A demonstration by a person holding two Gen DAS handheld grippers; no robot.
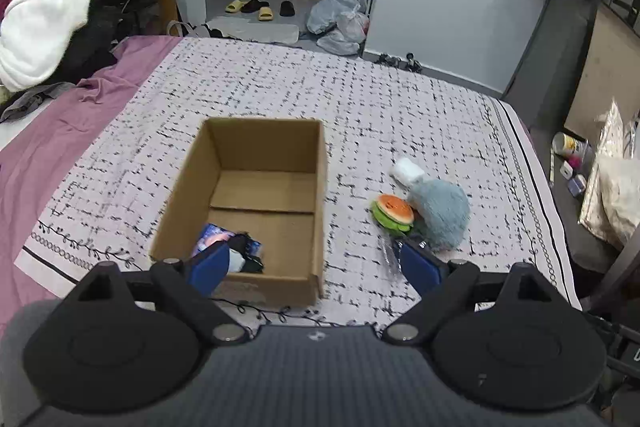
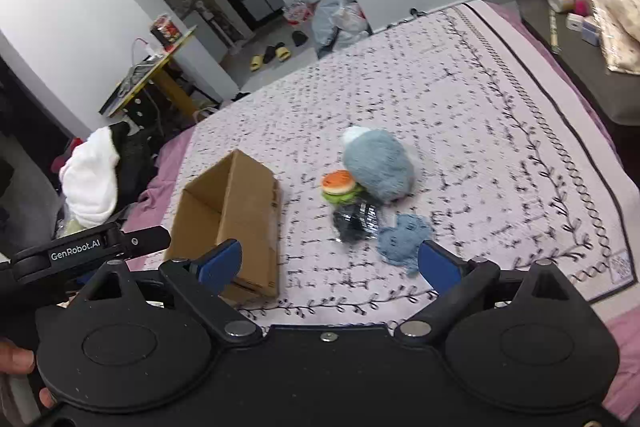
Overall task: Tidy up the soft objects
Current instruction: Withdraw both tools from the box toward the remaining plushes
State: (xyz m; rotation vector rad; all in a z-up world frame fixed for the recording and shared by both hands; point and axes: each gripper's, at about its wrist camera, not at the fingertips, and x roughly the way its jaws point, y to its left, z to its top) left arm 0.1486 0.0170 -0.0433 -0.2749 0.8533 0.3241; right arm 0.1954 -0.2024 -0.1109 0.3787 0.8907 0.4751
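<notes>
An open cardboard box [image 1: 256, 163] [image 2: 236, 195] stands on the patterned bedspread [image 1: 380, 99] [image 2: 460, 131]. In its near corner lie a blue packet and a dark soft item [image 1: 236, 247]. To the right of the box sit a burger plush [image 1: 393, 211] [image 2: 339, 187] and a grey-blue plush [image 1: 440, 215] [image 2: 378, 165] with a white end. A clear packet with dark contents [image 2: 356, 221] and a blue cloth [image 2: 404, 237] lie nearer. My left gripper [image 1: 316, 265] is open above the box's near right corner. My right gripper [image 2: 330, 261] is open, empty, just short of the cloth.
A white and black pile of clothes [image 1: 44, 31] [image 2: 96, 183] lies at the bed's left on a purple sheet [image 1: 68, 123]. A dark side shelf with bags and small bottles [image 1: 592, 163] [image 2: 592, 7] runs along the right edge. The other gripper's arm [image 2: 88, 251] shows at left.
</notes>
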